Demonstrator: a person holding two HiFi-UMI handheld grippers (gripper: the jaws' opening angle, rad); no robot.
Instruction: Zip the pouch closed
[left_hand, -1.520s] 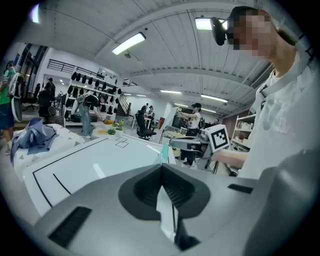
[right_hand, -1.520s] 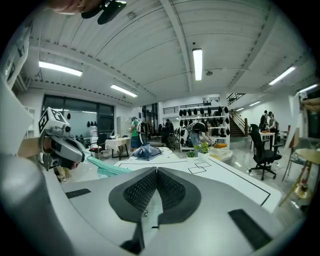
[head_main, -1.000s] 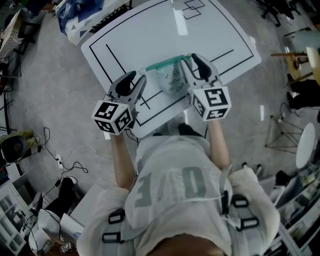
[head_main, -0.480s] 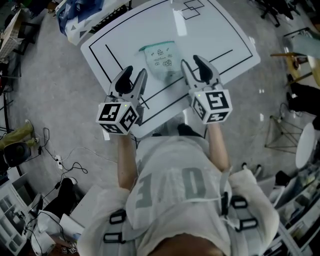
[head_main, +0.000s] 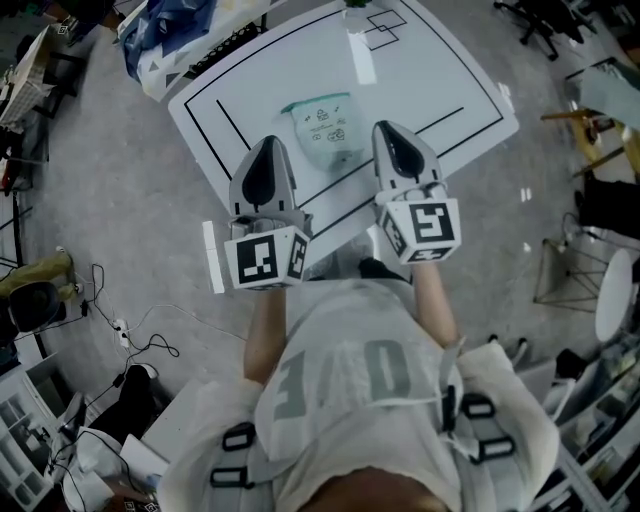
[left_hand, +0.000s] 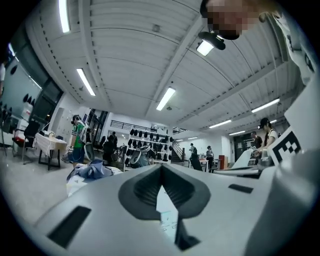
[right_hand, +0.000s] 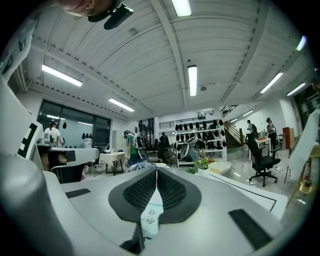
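My left hand-held gripper (head_main: 267, 142) and right hand-held gripper (head_main: 388, 130) — both shut, empty — flank the pouch (head_main: 326, 130) on the surface (head_main: 430, 70); its green zip (head_main: 316, 99) runs left-right along the far edge.

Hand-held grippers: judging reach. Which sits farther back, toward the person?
The left hand-held gripper: its marker cube shows lower in the head view than the right hand-held gripper's.

This is a big open lab or workshop hall. Strip lights (right_hand: 192, 80) line a ribbed ceiling (right_hand: 150, 60), with storage racks (right_hand: 197, 131), an office chair (right_hand: 260, 160) and loose floor cables (head_main: 150, 320)
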